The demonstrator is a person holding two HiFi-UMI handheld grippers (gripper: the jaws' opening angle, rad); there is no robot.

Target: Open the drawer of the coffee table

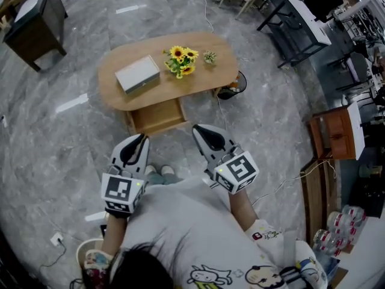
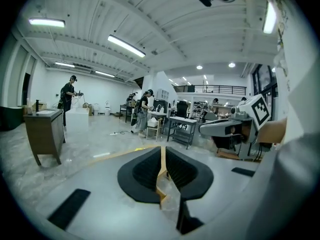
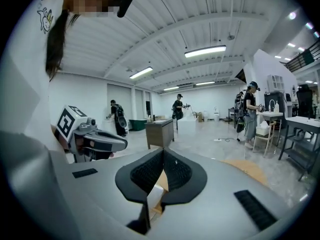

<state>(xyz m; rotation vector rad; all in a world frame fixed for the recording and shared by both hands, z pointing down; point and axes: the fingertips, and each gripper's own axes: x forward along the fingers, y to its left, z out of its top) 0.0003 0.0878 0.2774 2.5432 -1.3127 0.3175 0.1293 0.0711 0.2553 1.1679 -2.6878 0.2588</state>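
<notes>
The oval wooden coffee table (image 1: 207, 77) stands ahead of me on the marble floor. Its drawer (image 1: 157, 117) is pulled out toward me, and what shows of its inside is bare. A grey box (image 1: 138, 74), sunflowers (image 1: 181, 61) and a small plant (image 1: 209, 56) sit on the tabletop. My left gripper (image 1: 142, 138) hovers short of the drawer, jaws together with nothing between them. My right gripper (image 1: 198, 129) hangs beside it, also shut and holding nothing. In the left gripper view the pads (image 2: 145, 171) meet at the tip. The right gripper view shows its pads (image 3: 147, 173) pressed together.
A dark cabinet (image 1: 33, 20) stands at the far left. A black fan (image 1: 231, 89) sits by the table's right end. Desks (image 1: 304, 20), a wooden cabinet (image 1: 337, 131) and water bottles (image 1: 337, 227) line the right side. People work far off in both gripper views.
</notes>
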